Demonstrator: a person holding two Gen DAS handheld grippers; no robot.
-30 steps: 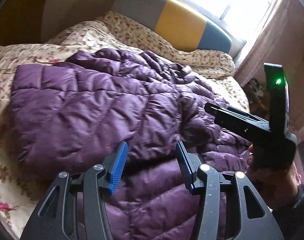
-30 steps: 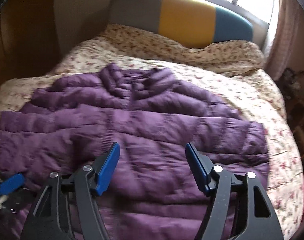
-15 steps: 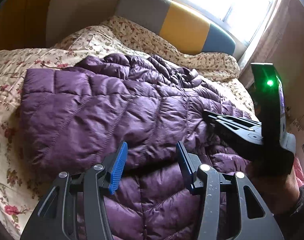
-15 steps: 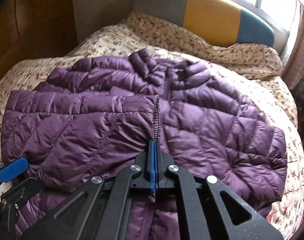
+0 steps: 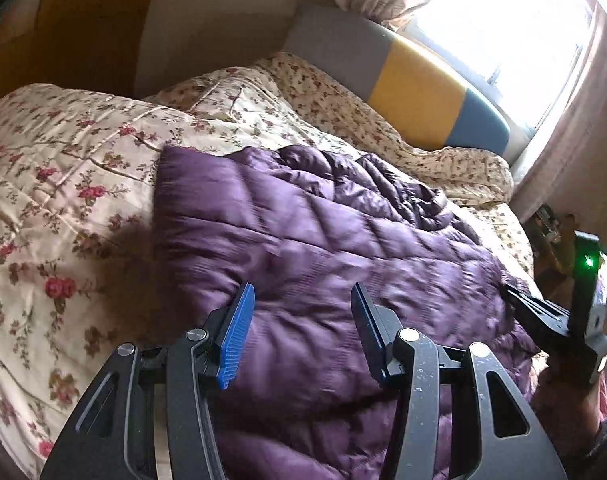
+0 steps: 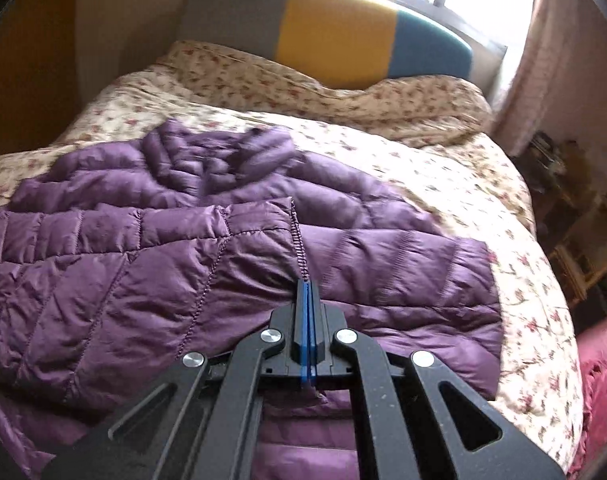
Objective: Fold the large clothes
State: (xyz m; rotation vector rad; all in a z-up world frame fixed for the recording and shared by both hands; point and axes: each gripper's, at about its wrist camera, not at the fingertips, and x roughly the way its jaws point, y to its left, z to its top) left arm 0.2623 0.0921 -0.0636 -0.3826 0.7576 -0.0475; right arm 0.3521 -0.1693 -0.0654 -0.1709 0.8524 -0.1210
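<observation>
Jacket (image 6: pixel 151 264) purple, quilted; right claw (image 6: pixel 306 292) pinching its edge.

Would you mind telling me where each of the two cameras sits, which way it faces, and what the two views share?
Left wrist: rides on the left gripper, open above the purple jacket, facing the headboard; the right gripper and the hand holding it show at the right edge.
Right wrist: rides on the right gripper, shut on the jacket's stitched edge, also facing the headboard.
Shared: jacket, floral bedspread, headboard, window.
</observation>
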